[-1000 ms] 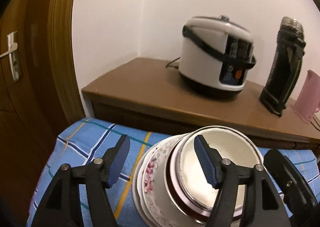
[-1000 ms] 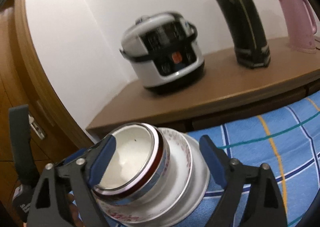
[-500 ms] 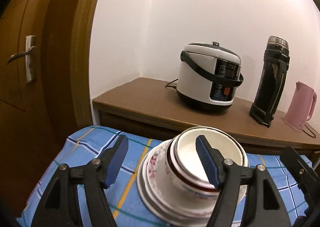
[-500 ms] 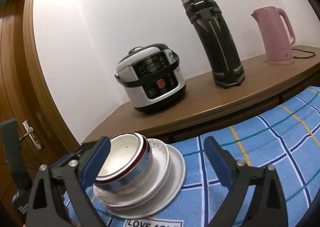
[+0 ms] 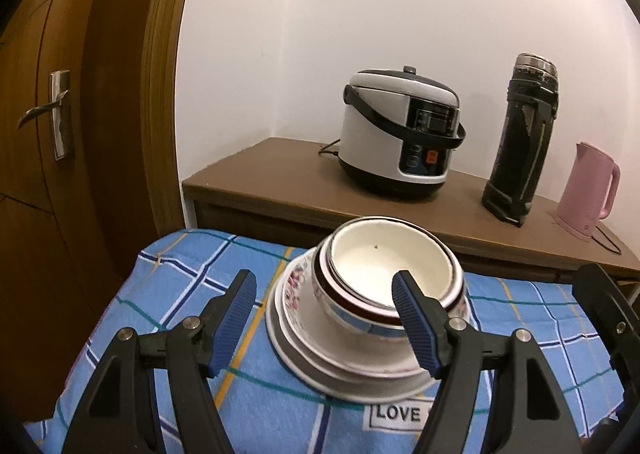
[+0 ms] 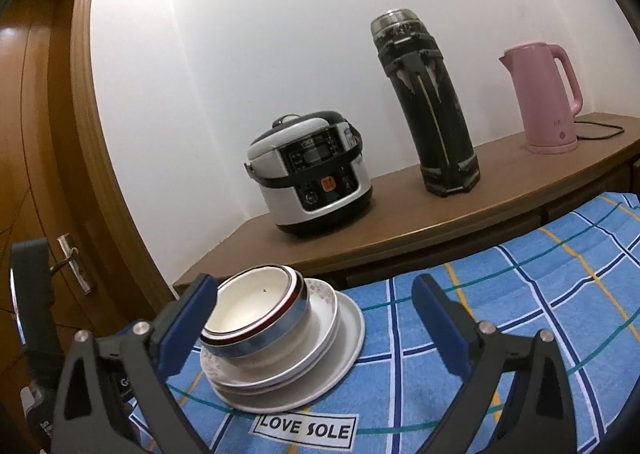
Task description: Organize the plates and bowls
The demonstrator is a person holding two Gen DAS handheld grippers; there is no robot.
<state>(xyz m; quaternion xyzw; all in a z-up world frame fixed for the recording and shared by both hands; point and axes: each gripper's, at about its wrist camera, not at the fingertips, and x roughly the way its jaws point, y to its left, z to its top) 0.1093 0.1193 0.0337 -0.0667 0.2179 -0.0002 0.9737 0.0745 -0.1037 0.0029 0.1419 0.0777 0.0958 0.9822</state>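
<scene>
Covering table: blue plaid cloth (image 5: 172,306)

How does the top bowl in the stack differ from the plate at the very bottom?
The top bowl is deep with a dark red rim band and a bluish band on its wall; the bottom plate is flat, plain white and wider. The bowl sits uppermost; the plate lies on the cloth. Both are round and pale inside.
</scene>
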